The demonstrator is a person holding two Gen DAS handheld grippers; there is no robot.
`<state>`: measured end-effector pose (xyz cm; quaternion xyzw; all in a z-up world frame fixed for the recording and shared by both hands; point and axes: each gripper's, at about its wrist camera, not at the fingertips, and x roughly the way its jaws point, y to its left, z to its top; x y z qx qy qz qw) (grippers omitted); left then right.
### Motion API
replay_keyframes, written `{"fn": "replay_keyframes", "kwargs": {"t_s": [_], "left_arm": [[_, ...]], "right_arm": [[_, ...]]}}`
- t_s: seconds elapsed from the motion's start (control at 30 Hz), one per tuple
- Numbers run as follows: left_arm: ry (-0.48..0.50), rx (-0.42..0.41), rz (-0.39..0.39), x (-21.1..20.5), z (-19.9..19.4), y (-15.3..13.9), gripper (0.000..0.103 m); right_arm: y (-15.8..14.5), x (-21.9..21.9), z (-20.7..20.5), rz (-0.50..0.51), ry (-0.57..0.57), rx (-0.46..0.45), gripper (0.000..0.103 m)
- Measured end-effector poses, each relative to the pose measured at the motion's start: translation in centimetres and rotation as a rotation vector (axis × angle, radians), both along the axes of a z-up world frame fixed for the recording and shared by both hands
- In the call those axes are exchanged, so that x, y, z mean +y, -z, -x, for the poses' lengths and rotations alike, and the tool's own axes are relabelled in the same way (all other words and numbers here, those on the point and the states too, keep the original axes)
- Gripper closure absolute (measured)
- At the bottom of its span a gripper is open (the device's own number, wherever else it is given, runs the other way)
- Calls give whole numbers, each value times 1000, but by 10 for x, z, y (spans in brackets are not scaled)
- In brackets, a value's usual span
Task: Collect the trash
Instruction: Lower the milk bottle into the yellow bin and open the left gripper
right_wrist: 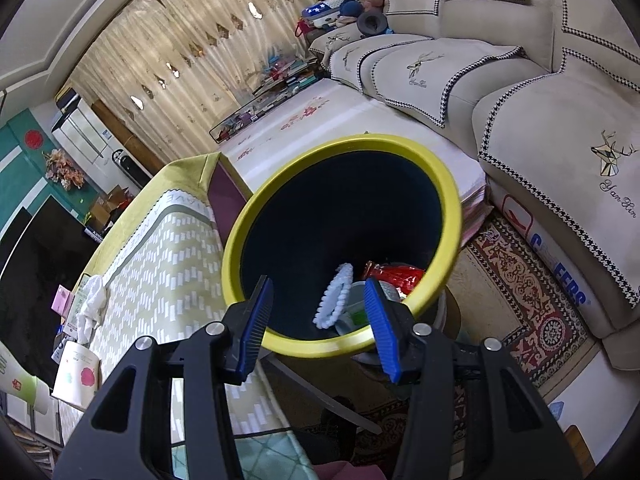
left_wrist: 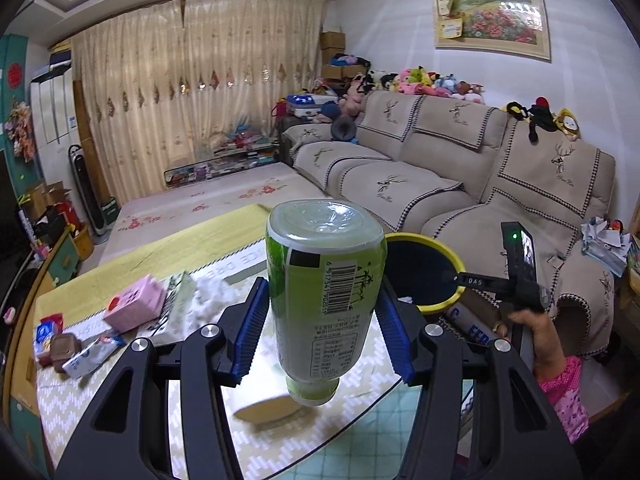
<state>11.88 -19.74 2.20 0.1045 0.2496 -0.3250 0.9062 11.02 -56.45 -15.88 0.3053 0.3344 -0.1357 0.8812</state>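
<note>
A: We have the green bottle clamped between the blue pads of the left gripper, cap end toward us and base tipped away, at the centre of the left wrist view; it hangs above the table, touching nothing else.

B: And the yellow-rimmed bin sits mid-frame in the right wrist view, just beside the table's edge; white and red scraps already lie at its bottom; in the left view its rim peeks out right of the bottle.

A: Our right gripper has its fingers apart with nothing pressed between them; it hovers at the bin's near rim.

B: So we judge we are mid-carry; next we need the bottle over the dark opening, then the pads released.

A: Afterwards, the pink carton and wrappers at lower left remain.
</note>
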Motion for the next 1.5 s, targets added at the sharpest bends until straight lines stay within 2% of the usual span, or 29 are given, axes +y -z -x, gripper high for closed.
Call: {"fn": "replay_keyframes", "kwargs": {"t_s": [0.27, 0.47, 0.63, 0.83, 0.9, 0.93, 0.97, 1.1, 1.17, 1.23, 1.33, 1.5], "left_arm": [[102, 19, 15, -61, -21, 3, 49], [230, 75, -1, -139, -48, 22, 49], [293, 134, 7, -198, -77, 45, 49], [267, 185, -45, -265, -110, 90, 49], [234, 169, -61, -281, -119, 100, 40], [217, 165, -68, -284, -122, 104, 32], [205, 163, -69, -287, -123, 106, 30], [186, 166, -42, -271, -120, 101, 30], [163, 142, -23, -251, -109, 88, 23], [145, 126, 14, -219, -96, 73, 15], [83, 86, 58, -172, -75, 53, 13], [-49, 72, 105, -82, -45, 40, 10]], "right_arm": [[0, -22, 14, -1, 33, -5, 57], [1, -40, 31, 8, 78, 1, 57], [1, -53, 43, 9, 115, 5, 57], [3, -59, 50, 9, 127, 16, 57], [4, -60, 51, 8, 129, 19, 57], [3, -59, 51, 9, 128, 20, 57], [2, -57, 51, 11, 127, 20, 57], [0, -52, 51, 15, 113, 23, 57], [1, -48, 49, 13, 100, 25, 57], [3, -42, 45, 11, 80, 30, 57], [5, -27, 37, 12, 39, 38, 57], [1, 1, 25, 27, -29, 45, 57]]}}
